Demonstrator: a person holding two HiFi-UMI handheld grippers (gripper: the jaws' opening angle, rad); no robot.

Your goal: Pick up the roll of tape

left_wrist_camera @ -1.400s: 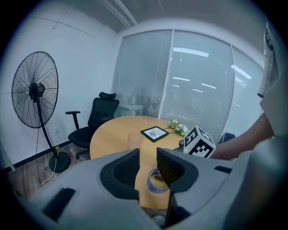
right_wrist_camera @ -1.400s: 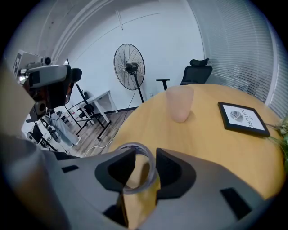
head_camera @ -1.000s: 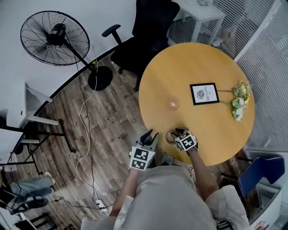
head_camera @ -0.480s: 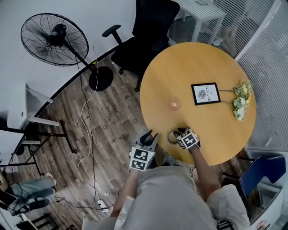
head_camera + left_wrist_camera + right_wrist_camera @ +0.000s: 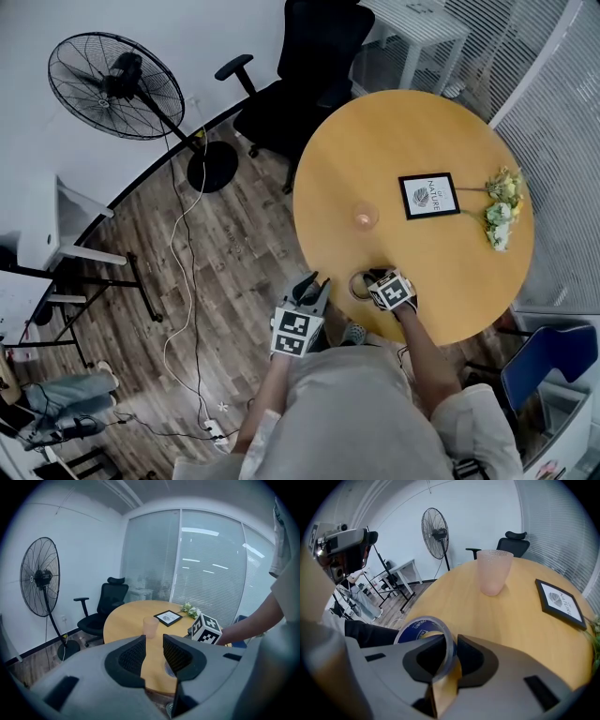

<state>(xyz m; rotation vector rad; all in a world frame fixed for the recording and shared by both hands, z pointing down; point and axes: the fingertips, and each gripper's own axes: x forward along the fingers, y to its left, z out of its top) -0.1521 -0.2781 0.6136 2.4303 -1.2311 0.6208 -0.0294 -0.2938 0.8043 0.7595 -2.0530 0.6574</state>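
Roll of tape (image 5: 423, 624): blue-cored, at the near edge of the round wooden worktop (image 5: 412, 131). Its wall was pinched between the fingers (image 5: 477, 657) of the right gripper (image 5: 451, 646), which had just been closing. Left gripper (image 5: 153, 648): off the worktop's edge, fingers slightly spread, nothing held.
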